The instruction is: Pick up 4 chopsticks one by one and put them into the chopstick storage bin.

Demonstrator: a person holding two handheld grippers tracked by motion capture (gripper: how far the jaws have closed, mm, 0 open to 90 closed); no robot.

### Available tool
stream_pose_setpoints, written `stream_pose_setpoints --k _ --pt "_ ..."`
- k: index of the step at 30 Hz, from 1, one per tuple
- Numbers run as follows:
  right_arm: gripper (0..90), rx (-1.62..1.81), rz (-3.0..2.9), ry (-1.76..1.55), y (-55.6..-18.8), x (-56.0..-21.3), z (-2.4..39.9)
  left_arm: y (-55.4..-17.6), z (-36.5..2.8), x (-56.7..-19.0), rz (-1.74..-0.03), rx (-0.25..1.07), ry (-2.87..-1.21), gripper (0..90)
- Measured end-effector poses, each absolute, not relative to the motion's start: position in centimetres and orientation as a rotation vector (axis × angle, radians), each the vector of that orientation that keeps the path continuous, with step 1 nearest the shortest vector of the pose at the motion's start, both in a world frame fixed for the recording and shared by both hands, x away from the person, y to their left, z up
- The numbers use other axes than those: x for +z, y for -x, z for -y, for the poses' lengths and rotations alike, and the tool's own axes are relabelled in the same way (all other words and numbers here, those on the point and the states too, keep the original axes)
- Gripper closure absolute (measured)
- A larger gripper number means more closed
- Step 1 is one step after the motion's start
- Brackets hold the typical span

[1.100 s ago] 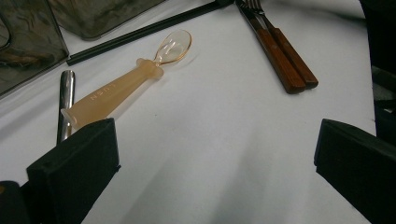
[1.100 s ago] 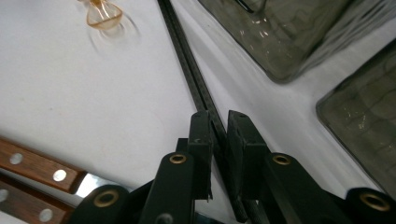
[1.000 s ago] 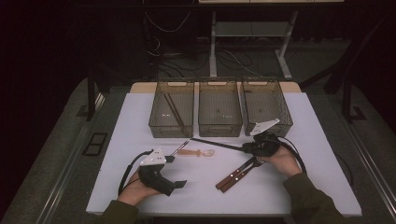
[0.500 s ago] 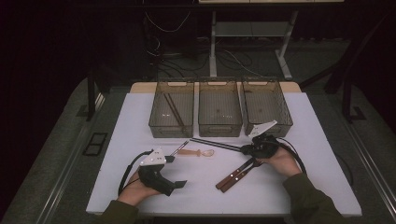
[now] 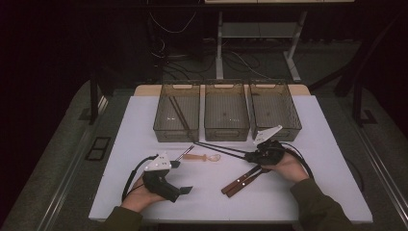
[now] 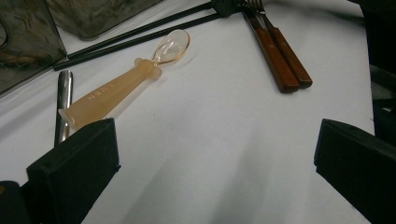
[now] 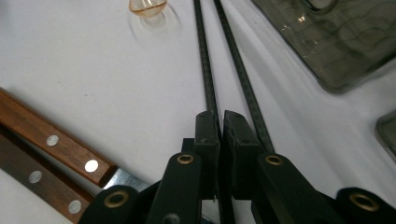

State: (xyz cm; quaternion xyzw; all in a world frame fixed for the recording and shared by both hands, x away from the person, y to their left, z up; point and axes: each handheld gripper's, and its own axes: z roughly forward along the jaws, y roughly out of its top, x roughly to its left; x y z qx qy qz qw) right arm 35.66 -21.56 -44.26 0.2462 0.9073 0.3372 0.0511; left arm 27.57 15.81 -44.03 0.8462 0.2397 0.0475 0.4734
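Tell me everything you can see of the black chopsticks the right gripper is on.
The black chopsticks are two thin, straight, dark sticks with a finely ribbed surface, lying nearly side by side flat on the white table, just in front of the bins. Their far tips point toward the left bin. The right gripper has just been closing its jaws, which stand almost together over the near ends; one stick seems pinched between them, the other runs just beside. The amber spoon lies close by, apart.

Black chopsticks (image 7: 205, 70), probably ribbed
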Motion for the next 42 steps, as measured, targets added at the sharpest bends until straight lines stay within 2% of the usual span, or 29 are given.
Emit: stream_pose_setpoints --k 16,27,42 --pt "80.8 1.091 -2.741 -0.735 -35.7 -44.2 20.0 -27.5 -15.8 -44.0 -0.586 0.117 -2.073 0.0" --pt "85.4 1.02 -2.725 -0.647 -35.7 -44.6 18.6 -27.5 -15.7 -44.0 -0.586 0.115 -2.072 0.0" --pt "85.9 1.02 -2.729 -0.631 -35.6 -43.8 18.8 -27.6 -15.8 -44.0 -0.585 0.116 -2.073 0.0"
